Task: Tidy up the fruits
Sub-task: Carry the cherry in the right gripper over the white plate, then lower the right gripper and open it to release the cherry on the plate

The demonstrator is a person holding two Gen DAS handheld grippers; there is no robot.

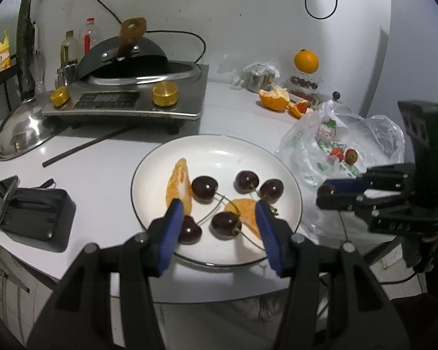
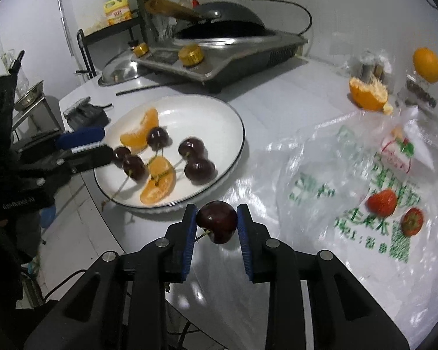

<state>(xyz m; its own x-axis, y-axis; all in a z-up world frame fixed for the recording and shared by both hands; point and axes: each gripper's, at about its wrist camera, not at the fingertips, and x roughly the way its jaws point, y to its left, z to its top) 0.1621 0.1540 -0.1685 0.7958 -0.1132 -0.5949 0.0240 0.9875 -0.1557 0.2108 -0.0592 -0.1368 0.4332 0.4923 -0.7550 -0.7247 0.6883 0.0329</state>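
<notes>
A white plate (image 1: 219, 148) (image 2: 210, 110) holds several dark cherries (image 1: 204, 186) (image 2: 199, 169) and two orange segments (image 1: 178, 183) (image 2: 157, 186). My left gripper (image 1: 218, 204) (image 2: 103, 143) hovers open over the plate's near edge, its pads touching no fruit. Beside the plate's rim, above the table, my right gripper (image 2: 217, 207) (image 1: 324, 195) is shut on a dark cherry (image 2: 217, 221) (image 1: 326, 189), whose stem points toward the left pad. A crumpled plastic bag (image 2: 350, 160) (image 1: 335, 128) to the right holds two strawberries (image 2: 382, 202) (image 1: 337, 153).
An induction cooker (image 1: 125, 102) with a wok stands behind the plate, with a steel lid (image 1: 23, 134) and a dark stick (image 1: 84, 145) beside it. A black case (image 1: 35, 213) lies to the left. Orange peel (image 1: 273, 97) and a whole orange (image 1: 306, 61) sit at the back right.
</notes>
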